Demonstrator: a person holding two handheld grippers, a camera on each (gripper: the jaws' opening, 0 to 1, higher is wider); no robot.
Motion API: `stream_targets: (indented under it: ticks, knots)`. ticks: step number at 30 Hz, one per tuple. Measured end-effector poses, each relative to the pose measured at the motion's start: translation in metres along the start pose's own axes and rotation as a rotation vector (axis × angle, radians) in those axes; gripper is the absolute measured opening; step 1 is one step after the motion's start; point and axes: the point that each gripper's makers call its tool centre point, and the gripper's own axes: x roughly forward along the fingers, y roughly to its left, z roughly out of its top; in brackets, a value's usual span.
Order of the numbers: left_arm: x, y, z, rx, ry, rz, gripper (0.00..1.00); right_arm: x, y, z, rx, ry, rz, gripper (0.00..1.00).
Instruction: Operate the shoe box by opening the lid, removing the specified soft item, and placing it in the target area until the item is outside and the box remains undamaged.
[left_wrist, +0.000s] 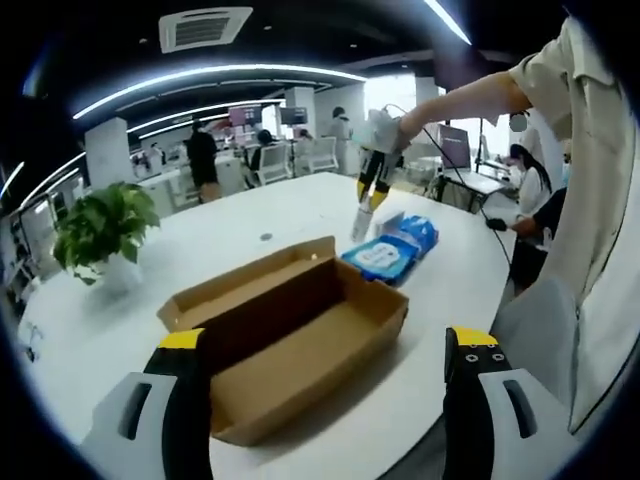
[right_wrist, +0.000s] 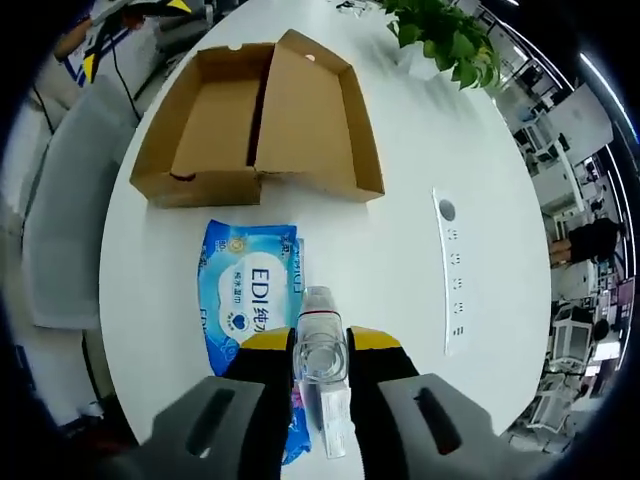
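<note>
Box (right_wrist: 262, 115) open and empty on bench (right_wrist: 400, 240); my right claw (right_wrist: 320, 350) grips a clear bottle (right_wrist: 321, 345) over the wipes pack (right_wrist: 248, 290), left claw (left_wrist: 330, 345) released; next, I'd lower it beside the pack.

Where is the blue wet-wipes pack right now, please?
The wet-wipes pack lies flat on the white table, just outside the open shoe box, beside the right gripper.

The shoe box (right_wrist: 260, 120) is looking like matt brown cardboard, the wipes pack (right_wrist: 245, 295) like glossy blue plastic film, the bottle (right_wrist: 322, 350) clear plastic, the tabletop (right_wrist: 400, 260) smooth white.
</note>
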Motion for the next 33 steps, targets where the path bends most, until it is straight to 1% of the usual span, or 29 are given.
stream_targets:
  ticks: [4, 11, 18, 20, 24, 25, 30, 33]
  knots:
    - [-0.006, 0.008, -0.005, -0.011, 0.015, 0.014, 1.0, 0.009, -0.004, -0.004, 0.002, 0.031, 0.016, 0.17]
    - [-0.015, 0.022, -0.014, -0.027, 0.032, 0.05, 1.0, 0.02, -0.006, -0.006, 0.002, 0.048, 0.034, 0.17]
    - [-0.017, 0.023, -0.022, -0.044, 0.046, 0.059, 1.0, 0.028, -0.005, -0.008, -0.011, 0.069, 0.061, 0.18]
    - [-0.016, 0.022, -0.025, -0.046, 0.058, 0.059, 1.0, 0.03, -0.005, -0.008, -0.015, 0.078, 0.064, 0.18]
    - [-0.016, 0.022, -0.029, -0.05, 0.067, 0.059, 1.0, 0.034, -0.005, -0.007, -0.016, 0.08, 0.076, 0.18]
    - [-0.016, 0.022, -0.029, -0.053, 0.065, 0.06, 1.0, 0.034, -0.007, -0.006, -0.031, 0.078, 0.074, 0.18]
    - [-0.016, 0.024, -0.033, -0.061, 0.071, 0.063, 1.0, 0.033, -0.009, -0.002, -0.023, 0.066, 0.078, 0.18]
    - [-0.015, 0.025, -0.034, -0.062, 0.075, 0.063, 0.99, 0.035, -0.012, -0.004, -0.027, 0.07, 0.076, 0.18]
